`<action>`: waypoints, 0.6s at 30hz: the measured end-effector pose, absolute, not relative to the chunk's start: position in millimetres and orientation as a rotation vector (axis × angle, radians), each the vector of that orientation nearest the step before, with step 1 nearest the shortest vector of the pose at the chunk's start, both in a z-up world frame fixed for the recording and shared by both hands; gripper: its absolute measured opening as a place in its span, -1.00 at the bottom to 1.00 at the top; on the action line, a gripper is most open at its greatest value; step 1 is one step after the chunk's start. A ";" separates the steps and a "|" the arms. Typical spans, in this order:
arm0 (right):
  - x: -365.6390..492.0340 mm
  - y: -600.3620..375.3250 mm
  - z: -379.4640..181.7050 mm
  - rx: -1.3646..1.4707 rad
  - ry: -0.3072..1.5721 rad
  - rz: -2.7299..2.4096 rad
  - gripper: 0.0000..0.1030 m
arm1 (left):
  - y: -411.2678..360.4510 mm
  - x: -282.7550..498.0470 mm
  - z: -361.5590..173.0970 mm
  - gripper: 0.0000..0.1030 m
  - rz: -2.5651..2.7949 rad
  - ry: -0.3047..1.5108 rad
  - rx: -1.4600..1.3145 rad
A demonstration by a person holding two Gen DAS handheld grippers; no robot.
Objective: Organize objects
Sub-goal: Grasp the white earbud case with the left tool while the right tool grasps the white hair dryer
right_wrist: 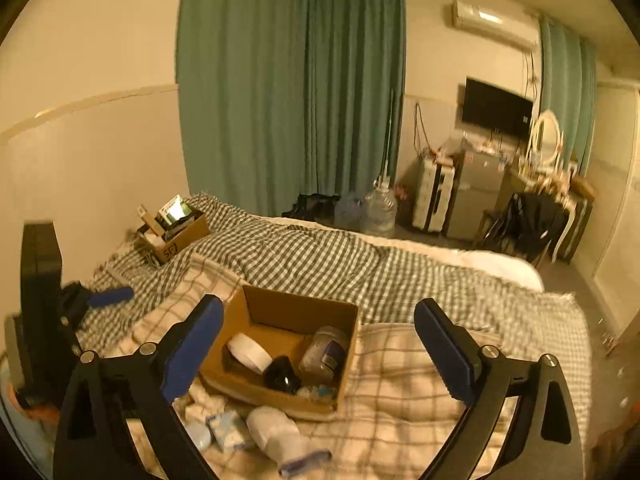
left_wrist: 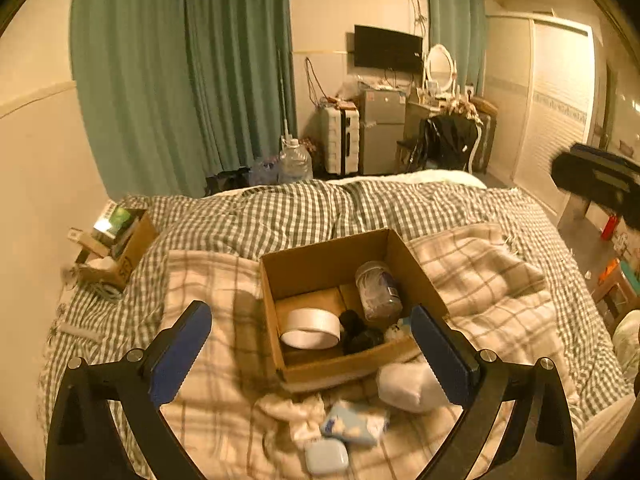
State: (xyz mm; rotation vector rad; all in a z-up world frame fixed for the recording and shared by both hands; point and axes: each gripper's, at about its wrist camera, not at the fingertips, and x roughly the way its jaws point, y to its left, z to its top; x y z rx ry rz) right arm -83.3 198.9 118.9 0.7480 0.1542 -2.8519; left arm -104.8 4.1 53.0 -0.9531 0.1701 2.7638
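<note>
Far left of the left wrist view: a small brown cardboard box [left_wrist: 120, 246] crammed with packets, parked at the bed's edge by the wall, likely already sorted. Lower left: the left gripper [left_wrist: 310, 354], jaws spread wide and holding nothing, hovering above the plaid cream blanket [left_wrist: 212, 280] spread over the green gingham duvet [left_wrist: 288, 212]. Centre: an open square brown cardboard box [left_wrist: 340, 264], stiff-walled and flat-bottomed, set within easy reach as the collecting bin. Inside, from left to right: a glossy white roll of tape [left_wrist: 310, 328], a lumpy black object [left_wrist: 358, 332], and a clear plastic jar [left_wrist: 378, 288] lying on its side, probably laid down to fit. Just in front of the box, lower centre, loose on the soft blanket and not yet packed: a pale blue rounded case [left_wrist: 326, 456], a light blue soft tissue packet [left_wrist: 354, 426], and a white squashy bundle [left_wrist: 408, 386]. In the right wrist view: the right gripper [right_wrist: 318, 354], jaws likewise wide and empty, aimed at the same box with the white bundle near its lower edge.
</note>
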 end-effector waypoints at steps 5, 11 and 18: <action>-41.7 190.7 108.3 0.726 0.188 -2.839 0.99 | -7.3 -72.6 46.3 1.00 2.784 0.153 -0.952; -32.2 182.5 35.9 0.808 0.212 -2.815 0.99 | -19.3 -59.9 -3.5 1.00 2.818 0.104 -1.043; -63.4 180.1 -35.7 1.053 0.234 -2.739 0.99 | -18.8 -72.7 -84.9 1.00 2.773 0.056 -1.245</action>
